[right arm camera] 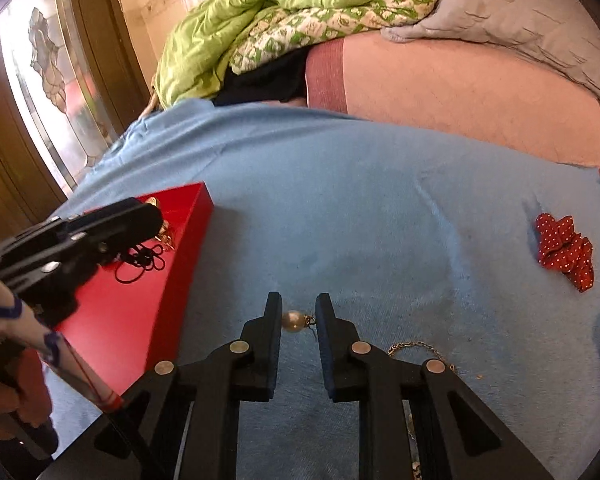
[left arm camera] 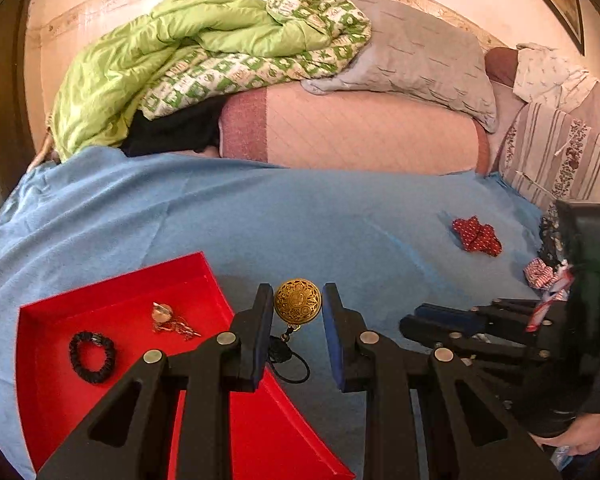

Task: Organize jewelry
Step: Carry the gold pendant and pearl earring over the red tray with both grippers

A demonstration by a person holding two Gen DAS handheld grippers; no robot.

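Jewelry half sorted: two pieces in the tray, two in my grippers.

In the red tray (left arm camera: 120, 280) at near left lie a black bead bracelet (left arm camera: 92, 357) and a small gold trinket (left arm camera: 172, 320). My left gripper (left arm camera: 298, 308) clenches a round, filigreed brass pendant (left arm camera: 298, 301), cord dangling over the tray; my right gripper (right arm camera: 298, 320) pinches a pearl pendant (right arm camera: 293, 321), chain trailing on the blue blanket (right arm camera: 340, 200).

Your left claw (left arm camera: 298, 316) points downward over the near right corner of the red tray (left arm camera: 112, 280), its two fingers nearly closed and pinching a round gold pendant (left arm camera: 298, 301) between the pads. Your right claw (right arm camera: 298, 320) sits to the right of that tray, also tilted down, fingers drawn close with a pearl bead (right arm camera: 293, 321) gripped between them.
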